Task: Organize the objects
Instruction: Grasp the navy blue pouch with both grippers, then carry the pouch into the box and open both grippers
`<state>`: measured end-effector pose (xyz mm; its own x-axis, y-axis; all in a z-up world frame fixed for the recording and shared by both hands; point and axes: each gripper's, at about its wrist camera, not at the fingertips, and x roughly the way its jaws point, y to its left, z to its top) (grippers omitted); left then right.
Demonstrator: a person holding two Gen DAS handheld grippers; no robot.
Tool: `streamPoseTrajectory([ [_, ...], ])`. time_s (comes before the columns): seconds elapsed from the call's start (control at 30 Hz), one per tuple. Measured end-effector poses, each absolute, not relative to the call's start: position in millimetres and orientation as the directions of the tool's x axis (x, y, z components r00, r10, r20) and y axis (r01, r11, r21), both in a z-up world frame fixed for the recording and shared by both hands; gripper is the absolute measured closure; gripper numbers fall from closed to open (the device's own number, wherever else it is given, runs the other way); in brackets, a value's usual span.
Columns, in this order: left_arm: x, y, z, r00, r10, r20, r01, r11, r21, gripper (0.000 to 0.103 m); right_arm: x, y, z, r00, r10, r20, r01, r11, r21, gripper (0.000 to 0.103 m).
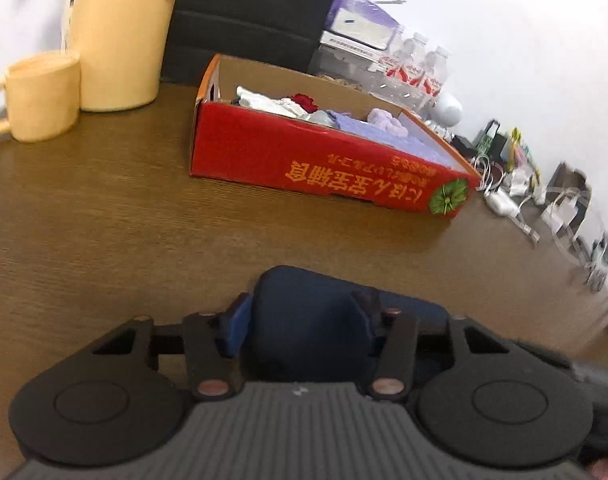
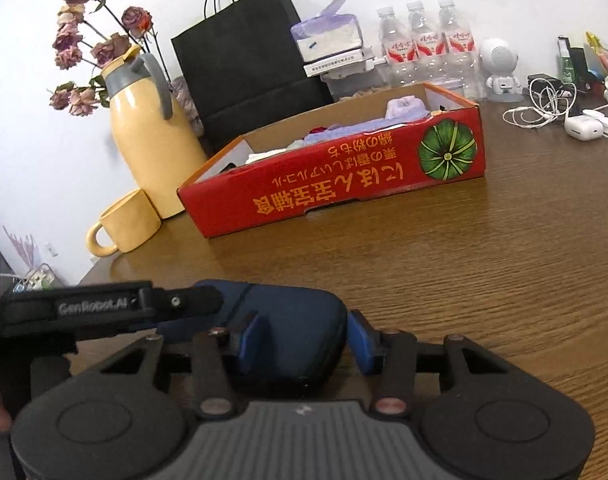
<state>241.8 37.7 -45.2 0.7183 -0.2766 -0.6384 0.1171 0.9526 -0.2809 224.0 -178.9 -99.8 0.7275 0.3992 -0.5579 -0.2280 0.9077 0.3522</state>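
A dark blue zip case (image 1: 304,320) lies on the brown wooden table (image 1: 103,220) at the near edge. My left gripper (image 1: 304,316) has its blue-padded fingers against both sides of the case. In the right wrist view my right gripper (image 2: 304,340) also has its fingers on both sides of the same case (image 2: 287,320), and the left gripper's finger (image 2: 183,304) comes in from the left. A red cardboard box (image 1: 324,164) with folded cloths (image 1: 364,132) stands farther back; it also shows in the right wrist view (image 2: 344,184).
A yellow jug (image 2: 143,140) with dried roses and a yellow mug (image 2: 123,224) stand left of the box. A black paper bag (image 2: 243,60), water bottles (image 2: 424,40), a white robot speaker (image 2: 500,68) and cables (image 2: 544,108) line the back wall.
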Motion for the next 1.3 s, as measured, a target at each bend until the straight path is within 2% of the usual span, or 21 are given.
streamPoseTrajectory([
  [0.17,198,23,-38,0.719,-0.278,-0.637,0.127,0.954,-0.272,0.064,213,-194,-87,0.716,0.374,-0.589,-0.190,0.917,0.351,0.067],
  [0.33,145,13,-31,0.745,-0.291,-0.601,0.146,0.949,-0.279,0.068,169,-215,-81,0.720,0.384,-0.579,-0.184,0.909,0.374,0.067],
  [0.57,70,1,-7,0.795,-0.302,-0.526,0.183,0.946,-0.267,0.068,84,-221,-58,0.792,0.363,-0.491,-0.236,0.924,0.301,0.067],
  [0.73,54,-7,13,0.829,-0.309,-0.467,0.221,0.947,-0.234,0.068,57,-230,-38,0.831,0.359,-0.425,-0.246,0.923,0.297,0.067],
  [0.93,92,-3,38,0.855,-0.317,-0.411,0.248,0.945,-0.213,0.068,80,-229,-11,0.859,0.355,-0.368,-0.275,0.928,0.252,0.067],
  [1.1,169,2,78,0.885,-0.305,-0.351,0.269,0.952,-0.149,0.068,150,-224,27,0.866,0.370,-0.337,-0.311,0.926,0.217,0.067],
  [1.2,241,9,95,0.880,-0.300,-0.368,0.247,0.951,-0.183,0.068,212,-214,55,0.858,0.382,-0.343,-0.343,0.924,0.170,0.067],
  [1.3,313,11,102,0.877,-0.267,-0.400,0.202,0.959,-0.197,0.069,297,-203,72,0.825,0.404,-0.396,-0.373,0.915,0.156,0.067],
])
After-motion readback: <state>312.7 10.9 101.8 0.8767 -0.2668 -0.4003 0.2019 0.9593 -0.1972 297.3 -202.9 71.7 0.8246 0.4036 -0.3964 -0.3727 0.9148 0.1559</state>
